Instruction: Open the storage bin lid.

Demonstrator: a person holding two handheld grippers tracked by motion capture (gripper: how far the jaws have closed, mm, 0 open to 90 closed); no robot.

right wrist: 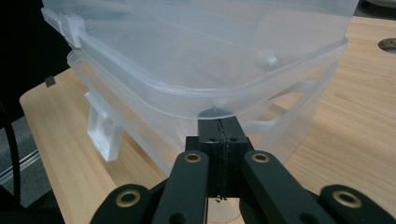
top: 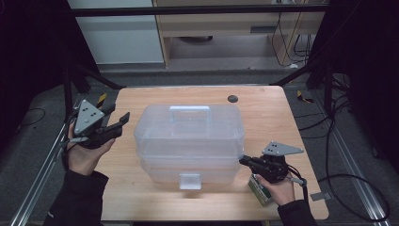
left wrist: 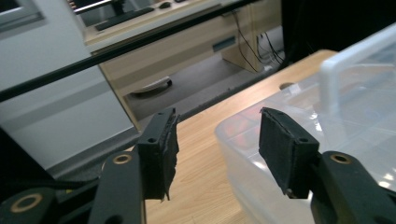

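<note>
Translucent plastic forms a large lidded storage box (top: 189,141) that sits in the middle of a light wooden table (top: 263,106), with a moulded carry handle (top: 189,109) on its lid and a white front latch (top: 189,181) hanging at the near edge. The left gripper (top: 118,118) hovers just beside the box's left end, jaws apart with nothing between them; in the left gripper view the box's rounded corner (left wrist: 243,140) lies just ahead of the pads. The right gripper (top: 244,160) has its jaws pressed together, and its tip touches the lid's rim at the near right corner (right wrist: 212,112). A small green-and-white carton (top: 259,190) sits under the person's right hand (top: 281,188). The box looks light and mostly empty, with thin walls that would likely flex and smooth sides that would slip under a pinch. The stiffest places to take hold appear to be the lid's projecting rim, the latch and the top handle, not the flat walls.
</note>
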